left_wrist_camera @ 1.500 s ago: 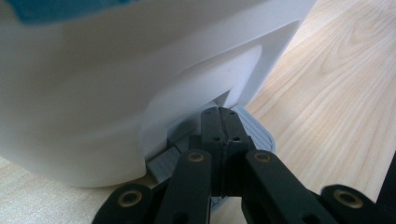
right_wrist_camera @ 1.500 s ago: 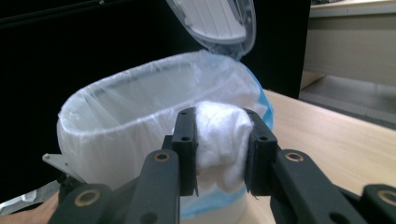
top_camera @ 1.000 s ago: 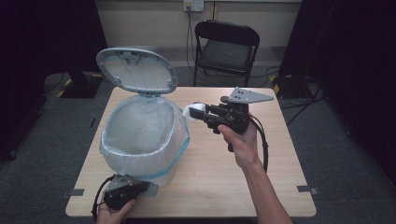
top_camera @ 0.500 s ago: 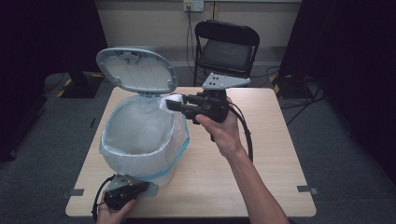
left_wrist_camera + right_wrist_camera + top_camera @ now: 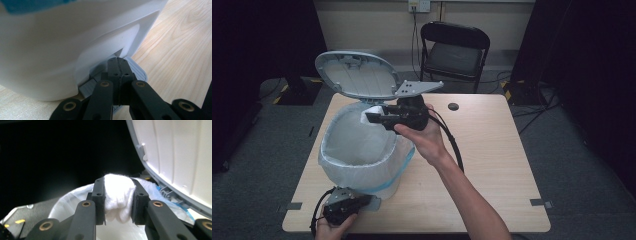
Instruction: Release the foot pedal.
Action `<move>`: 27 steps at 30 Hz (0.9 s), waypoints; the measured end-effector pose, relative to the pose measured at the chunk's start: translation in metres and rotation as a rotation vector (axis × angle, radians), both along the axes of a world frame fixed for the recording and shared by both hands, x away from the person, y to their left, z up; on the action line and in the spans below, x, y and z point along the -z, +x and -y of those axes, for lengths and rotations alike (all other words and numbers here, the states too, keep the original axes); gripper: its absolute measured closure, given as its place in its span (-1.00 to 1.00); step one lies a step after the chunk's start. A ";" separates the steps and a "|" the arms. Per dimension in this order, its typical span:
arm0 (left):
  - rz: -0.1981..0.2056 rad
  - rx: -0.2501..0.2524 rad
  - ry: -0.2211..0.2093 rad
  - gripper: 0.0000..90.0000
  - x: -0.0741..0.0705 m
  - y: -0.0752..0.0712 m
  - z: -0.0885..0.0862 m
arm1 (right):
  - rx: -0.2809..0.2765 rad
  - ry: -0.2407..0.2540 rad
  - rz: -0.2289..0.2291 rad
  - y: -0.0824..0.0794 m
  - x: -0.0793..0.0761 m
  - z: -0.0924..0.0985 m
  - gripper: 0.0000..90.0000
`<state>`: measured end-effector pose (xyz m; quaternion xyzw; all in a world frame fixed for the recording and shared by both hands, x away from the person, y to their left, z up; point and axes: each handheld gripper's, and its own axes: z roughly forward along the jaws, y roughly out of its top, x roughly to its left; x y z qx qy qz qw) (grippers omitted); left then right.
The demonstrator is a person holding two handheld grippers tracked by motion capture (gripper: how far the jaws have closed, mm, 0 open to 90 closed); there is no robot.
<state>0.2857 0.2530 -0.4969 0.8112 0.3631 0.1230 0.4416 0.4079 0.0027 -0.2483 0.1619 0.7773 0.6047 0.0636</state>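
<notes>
White wad (image 5: 117, 195), its lower part hidden between right gripper (image 5: 117, 200) fingers.

Before you, a pale wooden worktop (image 5: 492, 150) stands on grey carpeted floor (image 5: 572, 165), its grain plain in the left gripper view (image 5: 180, 50). A small dark round spot (image 5: 453, 106) marks its far side, and grey tape tabs sit at its near right (image 5: 542, 203) and near left (image 5: 293, 206) corners. Beyond the far edge, a black folding chair (image 5: 456, 55) faces you against a cream wall, where a wall outlet (image 5: 419, 6) feeds a dark cable (image 5: 414, 35) running down. Black curtains (image 5: 592, 50) flank the scene. Loose cables (image 5: 537, 107) and yellow-black tape (image 5: 508, 95) lie on the floor to the right.
</notes>
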 end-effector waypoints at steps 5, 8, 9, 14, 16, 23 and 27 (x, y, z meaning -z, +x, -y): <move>0.003 0.001 0.001 1.00 0.000 0.000 0.000 | 0.009 -0.008 0.007 0.003 0.006 -0.010 0.24; -0.002 0.007 -0.010 1.00 0.001 0.001 -0.001 | 0.028 0.000 0.012 0.004 0.007 -0.013 -0.05; -0.002 0.008 -0.011 1.00 0.001 0.001 -0.001 | 0.027 0.000 0.009 0.005 0.007 -0.013 -0.12; 0.001 0.005 -0.001 1.00 0.000 0.000 -0.001 | 0.041 0.003 -0.013 0.007 0.007 -0.011 -0.34; 0.000 0.006 -0.004 1.00 0.000 0.000 -0.001 | 0.044 -0.003 -0.008 0.007 0.007 -0.011 -0.36; -0.001 0.005 -0.009 1.00 0.001 0.001 -0.001 | 0.056 0.002 0.005 0.006 0.002 -0.001 -0.34; -0.002 0.005 -0.007 1.00 0.000 0.001 -0.001 | 0.084 0.024 0.015 0.003 -0.001 0.016 -0.34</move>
